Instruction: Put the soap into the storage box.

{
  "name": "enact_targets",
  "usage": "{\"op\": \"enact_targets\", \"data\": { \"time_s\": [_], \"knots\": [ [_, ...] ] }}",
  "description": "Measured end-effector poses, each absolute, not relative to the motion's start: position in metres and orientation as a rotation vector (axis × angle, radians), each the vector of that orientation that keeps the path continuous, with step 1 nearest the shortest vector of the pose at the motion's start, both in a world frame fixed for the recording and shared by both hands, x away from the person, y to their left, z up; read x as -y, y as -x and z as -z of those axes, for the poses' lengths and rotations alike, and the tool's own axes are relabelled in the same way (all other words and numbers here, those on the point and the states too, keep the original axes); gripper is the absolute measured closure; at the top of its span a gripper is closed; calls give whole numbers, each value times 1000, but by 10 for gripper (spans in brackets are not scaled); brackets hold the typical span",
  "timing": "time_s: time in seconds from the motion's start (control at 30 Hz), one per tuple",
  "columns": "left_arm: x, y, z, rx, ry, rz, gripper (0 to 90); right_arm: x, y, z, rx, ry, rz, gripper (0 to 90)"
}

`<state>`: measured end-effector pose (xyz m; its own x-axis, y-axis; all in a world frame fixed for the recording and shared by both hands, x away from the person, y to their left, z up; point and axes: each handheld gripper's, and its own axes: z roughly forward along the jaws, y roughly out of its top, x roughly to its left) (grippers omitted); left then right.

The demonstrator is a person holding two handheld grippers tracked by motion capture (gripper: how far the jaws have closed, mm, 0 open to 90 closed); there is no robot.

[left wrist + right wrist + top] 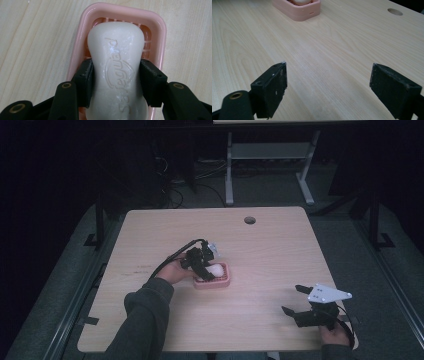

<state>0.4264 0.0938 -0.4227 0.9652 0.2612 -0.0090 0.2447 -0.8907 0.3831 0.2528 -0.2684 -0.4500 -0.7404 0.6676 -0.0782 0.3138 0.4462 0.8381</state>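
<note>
A white bar of soap (117,72) is clamped at its narrow waist between the two black jaws of the left gripper (116,82), whose pads (86,82) are pressed against both sides of the bar. The soap is held over a pink soap dish (160,32), with its far end above the ribbed floor of the dish; whether the bar is resting on the dish or is just clear of it cannot be told. Raised lettering is seen along the top face of the bar.

In the high view the left gripper (205,265) is seen near the middle of the wooden table (270,245), at the left end of the soap dish (222,281), with the soap (216,269) showing as a pale lump.

The right gripper (295,301) is held low near the front right corner of the table, well apart from the dish. Its jaws are spread wide, and nothing is gripped between them; bare tabletop is seen through the gap in the right gripper view (328,87). A round hole (249,220) is seen near the far edge of the table
</note>
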Motion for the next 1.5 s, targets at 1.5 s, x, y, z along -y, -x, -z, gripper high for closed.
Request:
{"op": "enact_targets", "data": {
  "time_s": [1.5],
  "knots": [
    [-98,-420,408,-366,-2696,-103,436,266,-255,451,-2317,-813,-1199,137]
  ]
}}
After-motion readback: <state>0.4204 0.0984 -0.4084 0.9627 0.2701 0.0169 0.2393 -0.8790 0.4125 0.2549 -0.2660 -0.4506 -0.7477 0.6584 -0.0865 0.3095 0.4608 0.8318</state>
